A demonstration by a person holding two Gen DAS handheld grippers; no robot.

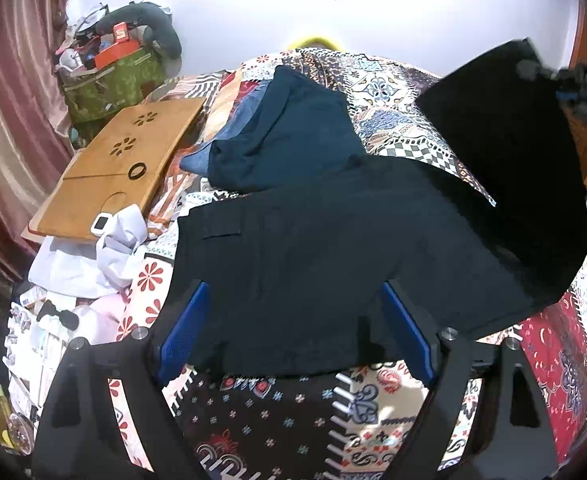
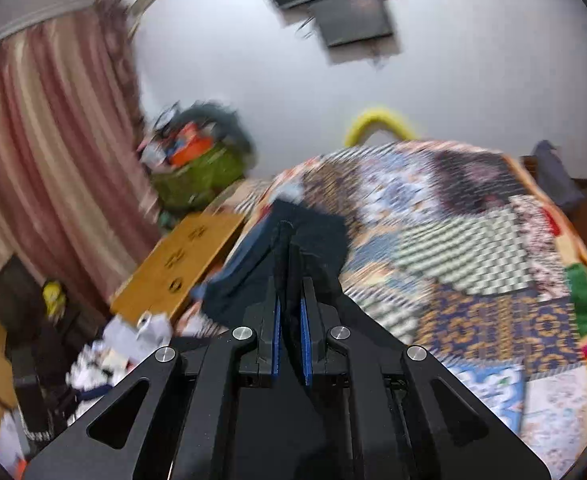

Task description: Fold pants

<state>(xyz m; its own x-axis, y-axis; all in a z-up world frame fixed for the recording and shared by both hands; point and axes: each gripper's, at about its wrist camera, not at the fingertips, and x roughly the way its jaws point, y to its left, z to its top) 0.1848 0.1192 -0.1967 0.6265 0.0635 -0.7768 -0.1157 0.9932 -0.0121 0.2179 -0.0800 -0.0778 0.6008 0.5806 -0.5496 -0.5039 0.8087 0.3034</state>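
Observation:
Black pants (image 1: 333, 248) lie across the patterned bedspread (image 1: 277, 420). One leg end (image 1: 513, 152) is lifted up at the right, held by my right gripper (image 1: 561, 80). In the right wrist view my right gripper (image 2: 289, 248) is shut on a fold of the black pants (image 2: 293, 280), high above the bed. My left gripper (image 1: 293, 292) is open, its blue pads (image 1: 185, 332) on either side of the pants' near edge, holding nothing.
A dark teal garment (image 1: 289, 132) lies on the bed behind the pants. A wooden lap tray (image 1: 121, 164) and white cloths (image 1: 105, 252) are at the left, with a green bag (image 1: 113, 88) and a pink curtain (image 1: 9, 120) beyond.

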